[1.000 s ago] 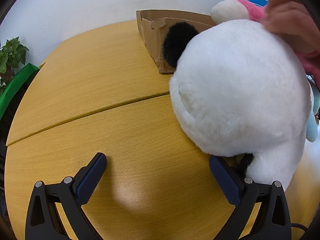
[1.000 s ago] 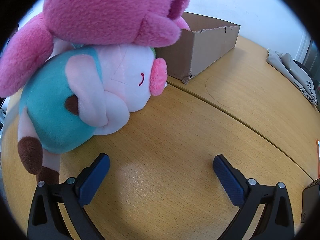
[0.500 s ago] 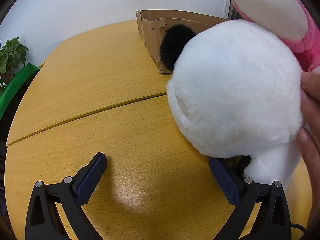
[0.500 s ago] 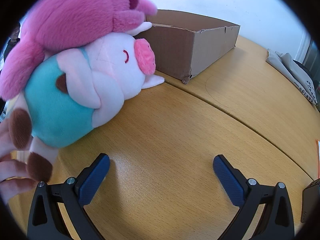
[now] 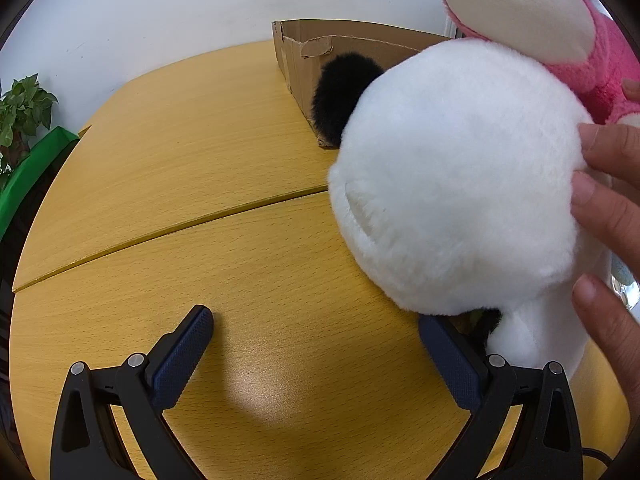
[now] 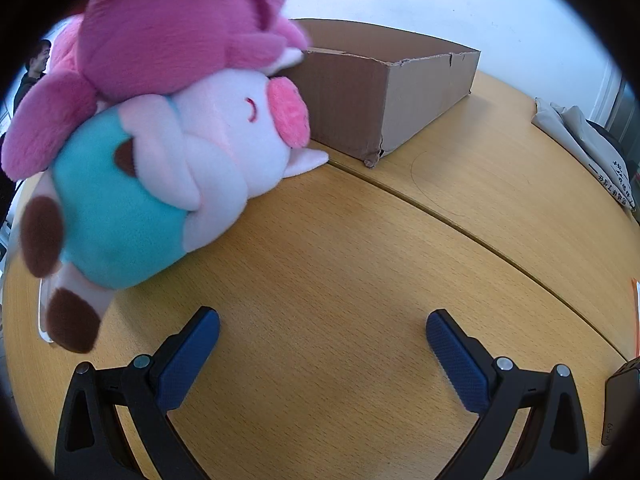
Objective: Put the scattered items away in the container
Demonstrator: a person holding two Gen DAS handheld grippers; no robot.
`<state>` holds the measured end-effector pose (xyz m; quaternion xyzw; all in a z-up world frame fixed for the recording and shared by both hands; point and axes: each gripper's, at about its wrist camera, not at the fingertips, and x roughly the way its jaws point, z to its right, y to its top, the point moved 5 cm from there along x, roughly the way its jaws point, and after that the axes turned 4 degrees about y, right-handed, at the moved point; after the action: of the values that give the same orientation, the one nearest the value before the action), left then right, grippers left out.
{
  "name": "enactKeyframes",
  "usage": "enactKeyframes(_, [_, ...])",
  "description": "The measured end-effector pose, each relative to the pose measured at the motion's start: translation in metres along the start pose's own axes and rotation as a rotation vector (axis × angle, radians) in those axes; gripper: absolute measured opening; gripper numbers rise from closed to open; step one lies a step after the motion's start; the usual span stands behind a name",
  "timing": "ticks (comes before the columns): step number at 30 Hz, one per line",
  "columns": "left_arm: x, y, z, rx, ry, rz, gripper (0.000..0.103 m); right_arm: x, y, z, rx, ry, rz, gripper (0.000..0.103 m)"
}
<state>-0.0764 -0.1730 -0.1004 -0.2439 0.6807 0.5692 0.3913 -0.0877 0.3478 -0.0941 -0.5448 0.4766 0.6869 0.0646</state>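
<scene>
A big white plush panda (image 5: 456, 184) with a black ear lies on the wooden table (image 5: 192, 160), close to my open left gripper (image 5: 316, 340); a bare hand (image 5: 608, 208) rests on it. A pink plush (image 5: 592, 52) sits behind it. In the right wrist view the pink plush (image 6: 176, 28) lies on top of a pig plush in a teal outfit (image 6: 160, 176), left of my open, empty right gripper (image 6: 322, 338). An open cardboard box (image 6: 392, 92) stands behind; it also shows in the left wrist view (image 5: 312, 48).
A green plant (image 5: 20, 116) and a green edge stand beyond the table's left end. Grey cloth (image 6: 584, 148) lies at the right edge, and a dark device (image 6: 624, 404) at the near right. A person (image 6: 32, 68) stands far left.
The bare hand has moved down over the panda. The pink plush and the pig have settled lower, with the pig now lying on the table. Both grippers have stayed still.
</scene>
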Motion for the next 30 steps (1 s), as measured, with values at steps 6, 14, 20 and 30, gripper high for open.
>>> enactKeyframes(6, [-0.0008,-0.001,-0.0004,0.0,0.0,0.0,0.103,0.0005,0.0008,0.0004,0.0,0.0,0.0,0.103])
enactKeyframes(14, [-0.0002,-0.0011,-0.0013,0.0,0.0,0.0,0.103,0.0012,0.0019,0.001,0.0,0.0,0.0,0.103])
enactKeyframes(20, [0.0003,-0.0013,-0.0021,-0.001,0.0,0.0,0.103,0.0018,0.0025,0.0015,0.0,0.0,0.0,0.103])
enactKeyframes(30, [0.0008,-0.0014,-0.0041,-0.001,0.0,0.0,0.103,0.0022,0.0021,0.0016,0.0,0.0,0.0,0.103])
